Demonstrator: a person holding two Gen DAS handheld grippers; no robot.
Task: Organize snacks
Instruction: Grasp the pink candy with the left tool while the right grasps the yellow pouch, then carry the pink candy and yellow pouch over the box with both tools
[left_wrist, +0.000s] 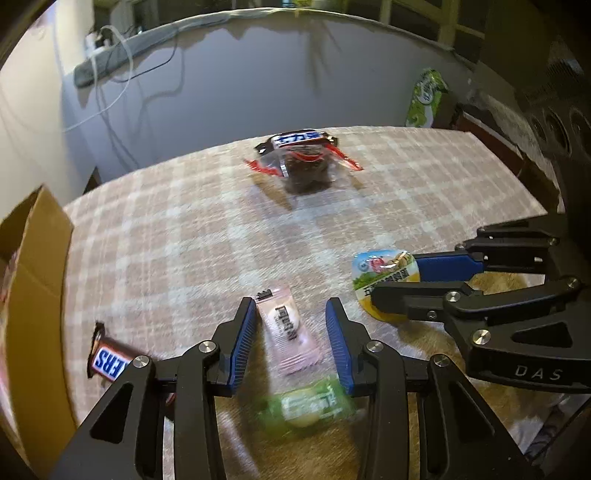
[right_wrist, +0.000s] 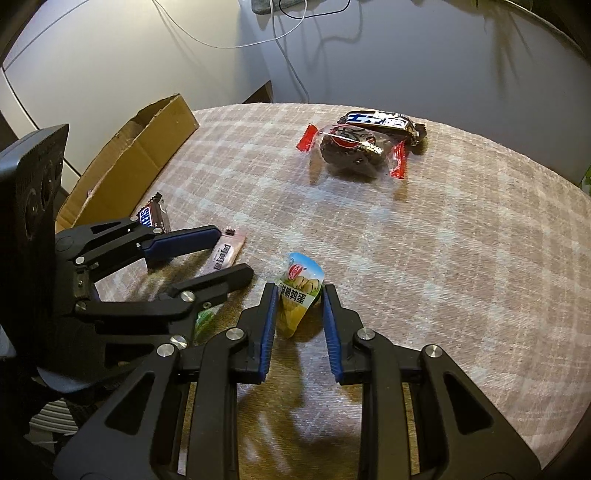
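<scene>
My left gripper (left_wrist: 291, 314) is open, its fingers on either side of a pink wrapped snack (left_wrist: 286, 332) that lies on the checked tablecloth; the same gripper (right_wrist: 236, 253) and pink snack (right_wrist: 225, 253) show in the right wrist view. A green packet (left_wrist: 308, 402) lies just below it. My right gripper (right_wrist: 300, 295) is open around a colourful quail-egg packet (right_wrist: 300, 291), which also shows in the left wrist view (left_wrist: 384, 273). A Snickers bar (left_wrist: 109, 360) lies at the left, near the cardboard box (right_wrist: 147, 147).
A clear packet of dark snacks (right_wrist: 351, 153) with red ends lies at the far side, a dark chocolate bar (right_wrist: 382, 122) behind it. A green-white bag (left_wrist: 426, 98) stands past the table's right corner. Cables hang on the wall behind.
</scene>
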